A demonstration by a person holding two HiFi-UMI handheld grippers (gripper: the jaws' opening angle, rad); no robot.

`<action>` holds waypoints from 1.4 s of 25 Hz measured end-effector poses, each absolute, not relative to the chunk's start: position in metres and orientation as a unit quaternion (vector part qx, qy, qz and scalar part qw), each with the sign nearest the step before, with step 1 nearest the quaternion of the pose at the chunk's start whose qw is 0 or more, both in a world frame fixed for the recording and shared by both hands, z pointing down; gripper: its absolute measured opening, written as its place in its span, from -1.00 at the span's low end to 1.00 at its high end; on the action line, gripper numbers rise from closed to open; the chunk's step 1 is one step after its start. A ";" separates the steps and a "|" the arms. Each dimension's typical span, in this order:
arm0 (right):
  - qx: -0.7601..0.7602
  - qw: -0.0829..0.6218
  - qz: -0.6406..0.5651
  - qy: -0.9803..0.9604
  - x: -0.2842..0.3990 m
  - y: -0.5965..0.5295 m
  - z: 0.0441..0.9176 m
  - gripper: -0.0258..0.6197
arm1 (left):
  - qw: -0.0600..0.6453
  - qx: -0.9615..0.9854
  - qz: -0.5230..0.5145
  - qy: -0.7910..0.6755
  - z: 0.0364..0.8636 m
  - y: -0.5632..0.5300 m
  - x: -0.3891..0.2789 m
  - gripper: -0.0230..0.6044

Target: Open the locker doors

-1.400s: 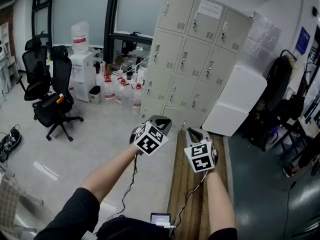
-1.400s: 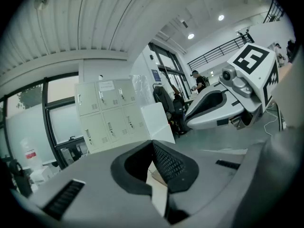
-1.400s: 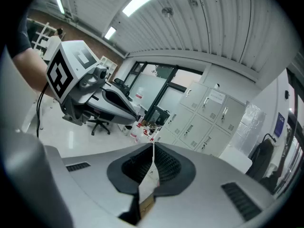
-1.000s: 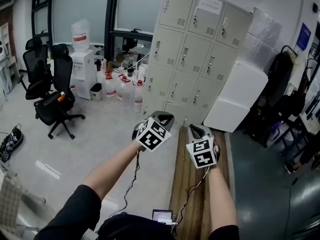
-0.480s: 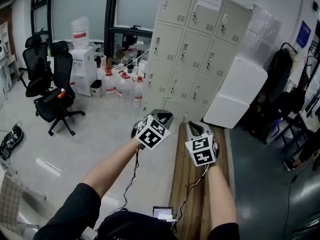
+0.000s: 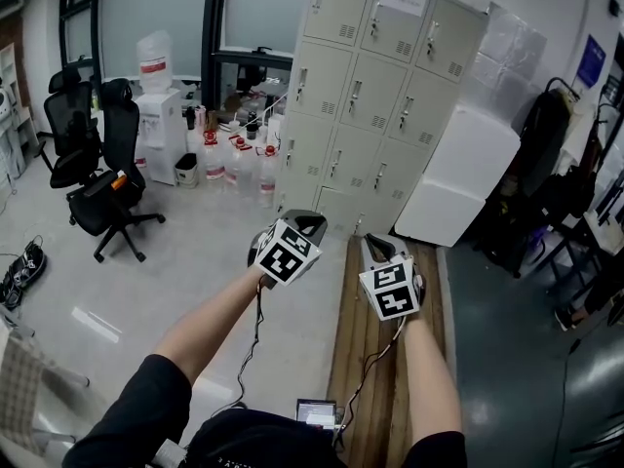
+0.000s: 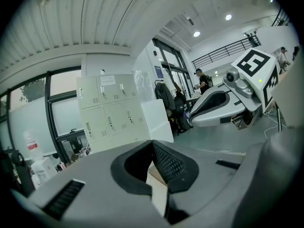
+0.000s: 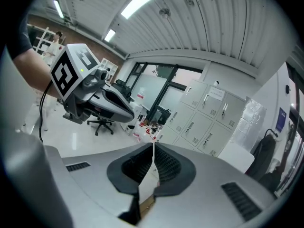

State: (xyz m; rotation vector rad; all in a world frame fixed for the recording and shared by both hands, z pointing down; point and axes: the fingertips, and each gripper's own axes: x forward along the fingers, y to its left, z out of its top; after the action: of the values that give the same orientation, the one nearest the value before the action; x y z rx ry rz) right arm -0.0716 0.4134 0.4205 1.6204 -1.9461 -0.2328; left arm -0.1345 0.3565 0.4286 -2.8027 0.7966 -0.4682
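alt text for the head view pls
A person holds the left gripper and right gripper, both shut and empty, toward a beige locker bank, its doors closed. Office chairs and water bottles stand at left.

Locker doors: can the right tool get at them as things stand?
Probably not yet: the right tool, shut and empty, hangs well short of the locker doors. Nothing visibly blocks the way forward.
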 end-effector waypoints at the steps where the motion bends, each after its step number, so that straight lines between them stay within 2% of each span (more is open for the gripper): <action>1: 0.609 0.293 -0.086 -0.732 -0.065 0.414 0.421 -0.80 | 0.095 -0.945 -0.158 0.270 0.429 0.357 -0.129 -0.87; 15: 0.604 0.262 -0.072 -0.750 0.004 0.410 0.437 -0.81 | 0.091 -0.939 -0.169 0.286 0.438 0.355 -0.071 -0.87; 20: 0.614 0.217 -0.042 -0.757 0.024 0.389 0.439 -0.80 | 0.108 -0.936 -0.165 0.292 0.439 0.332 -0.057 -0.87; 27: 0.618 0.232 -0.022 -0.751 0.042 0.324 0.469 -0.81 | 0.095 -0.943 -0.162 0.275 0.467 0.263 -0.033 -0.87; 35: 0.621 0.222 -0.012 -0.751 0.047 0.202 0.456 -0.80 | 0.085 -0.952 -0.154 0.251 0.466 0.136 -0.014 -0.87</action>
State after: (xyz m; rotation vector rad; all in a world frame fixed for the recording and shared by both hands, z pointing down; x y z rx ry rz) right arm 0.0473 0.2025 0.4559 1.7160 -2.0760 -0.0331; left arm -0.0137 0.1361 0.4655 -2.8395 0.7479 -0.4591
